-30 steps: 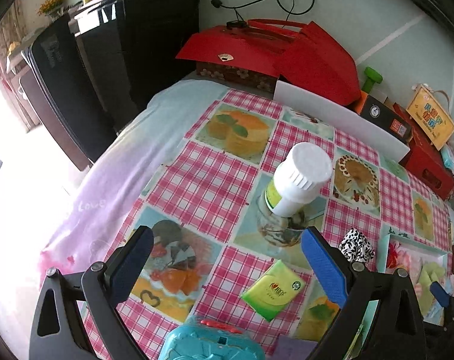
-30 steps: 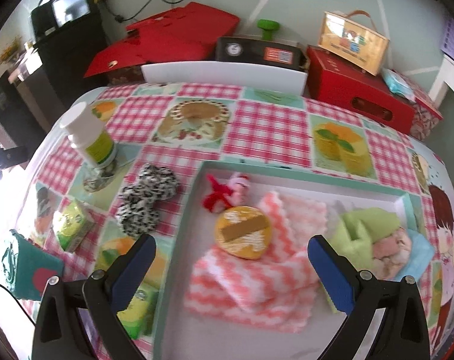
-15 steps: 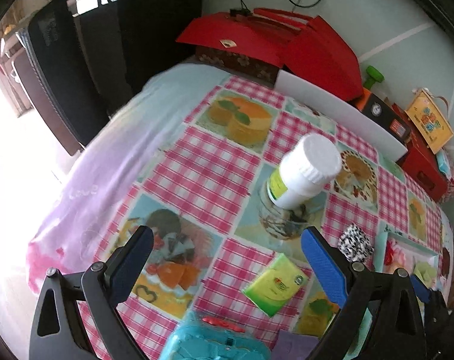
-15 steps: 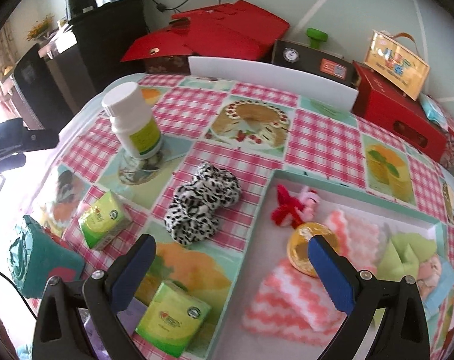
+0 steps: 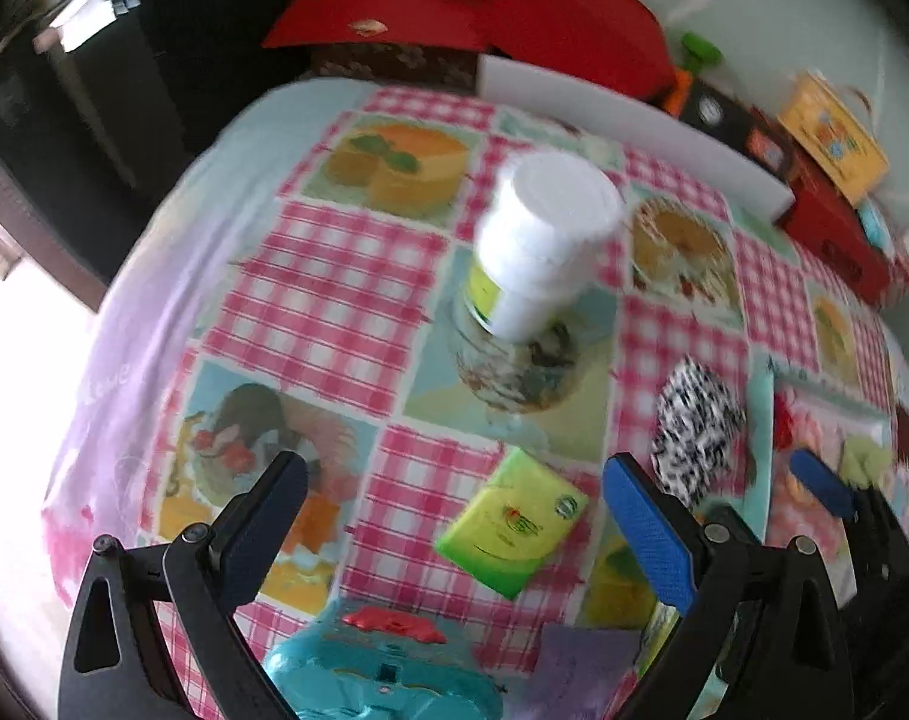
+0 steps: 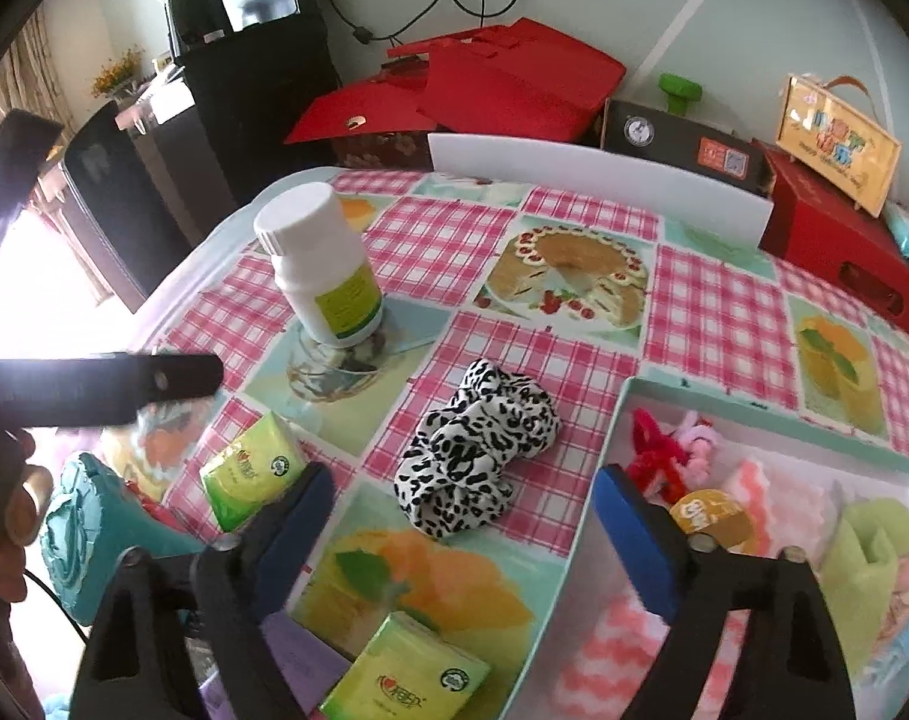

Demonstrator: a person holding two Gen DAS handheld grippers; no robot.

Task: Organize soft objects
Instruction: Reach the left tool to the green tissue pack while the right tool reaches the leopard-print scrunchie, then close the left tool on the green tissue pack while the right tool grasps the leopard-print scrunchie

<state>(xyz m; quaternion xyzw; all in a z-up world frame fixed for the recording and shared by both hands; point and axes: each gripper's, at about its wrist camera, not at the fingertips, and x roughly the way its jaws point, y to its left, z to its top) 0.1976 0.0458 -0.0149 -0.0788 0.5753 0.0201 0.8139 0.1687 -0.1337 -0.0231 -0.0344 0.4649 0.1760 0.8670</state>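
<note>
Leopard scrunchie point(image 6: 481, 450): lay loose on the surface point(image 6: 718, 312), beside the tray point(image 6: 748, 411).
Tray contents: cloths and plush already placed.
Outstanding: scrunchie, green tissue packs point(image 6: 253, 471).
Right tool point(image 6: 460, 540): spread, just narrowing, scrunchie between, ungripped.
Left tool point(image 5: 454, 525): spread, empty.

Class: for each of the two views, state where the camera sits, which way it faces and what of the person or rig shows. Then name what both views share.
Left wrist: on the left gripper, facing steeply down at the bottle; its open jaws and the right gripper show.
Right wrist: on the right gripper, facing down at the scrunchie and tray; its open jaws and a hand show.
Shared: bottle, scrunchie, tissue pack.
</note>
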